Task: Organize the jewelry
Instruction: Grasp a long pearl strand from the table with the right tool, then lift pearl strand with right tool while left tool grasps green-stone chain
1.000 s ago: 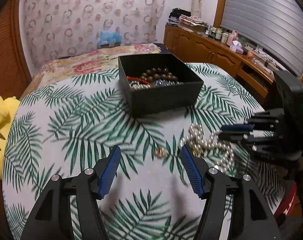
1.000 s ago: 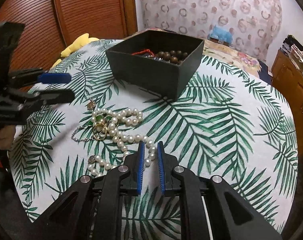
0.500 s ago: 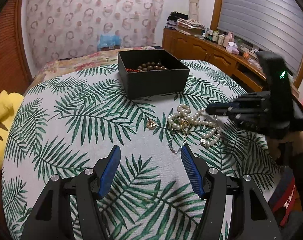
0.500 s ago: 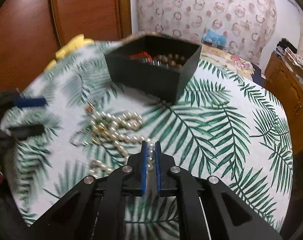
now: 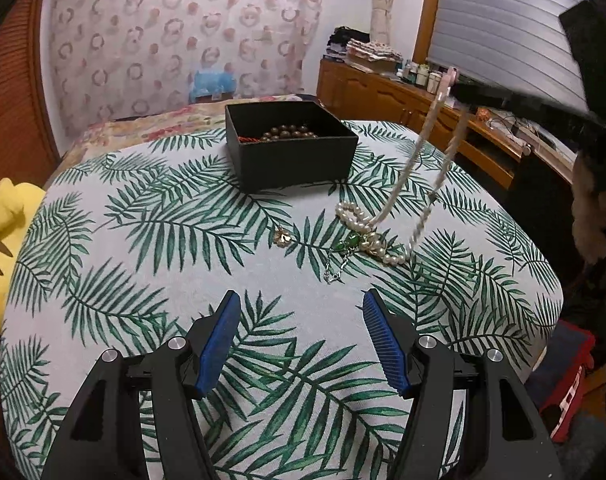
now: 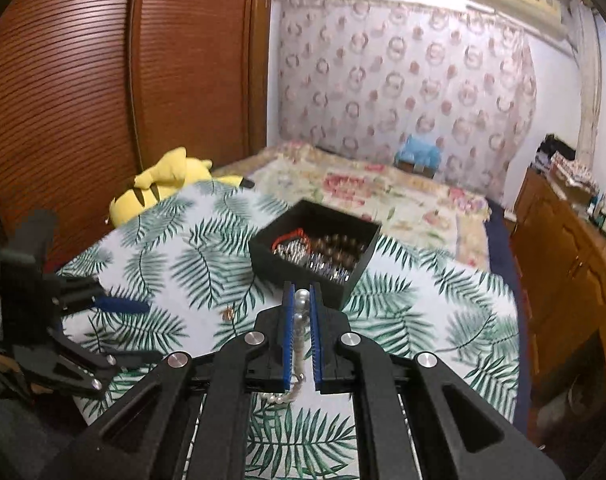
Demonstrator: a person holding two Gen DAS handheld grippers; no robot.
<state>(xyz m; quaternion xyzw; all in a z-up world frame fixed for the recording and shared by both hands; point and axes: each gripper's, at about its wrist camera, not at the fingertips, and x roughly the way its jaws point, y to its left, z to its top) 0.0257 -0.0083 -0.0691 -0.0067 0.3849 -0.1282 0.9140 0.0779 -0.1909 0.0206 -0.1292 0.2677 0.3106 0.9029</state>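
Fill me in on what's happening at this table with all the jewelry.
A person is sorting jewelry with a gripper in each hand. The right gripper has its jaws shut on a pearl necklace and holds it up above the table; the lower end trails in a small tangle with a green pendant. A small gold piece lies apart. The left gripper hovers open and empty. The black box already holds brown beads.

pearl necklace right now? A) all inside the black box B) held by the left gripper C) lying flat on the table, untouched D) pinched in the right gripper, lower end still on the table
D: the right gripper is shut on the pearl necklace, whose strands run down to a heap on the table; the left gripper is open and holds nothing.
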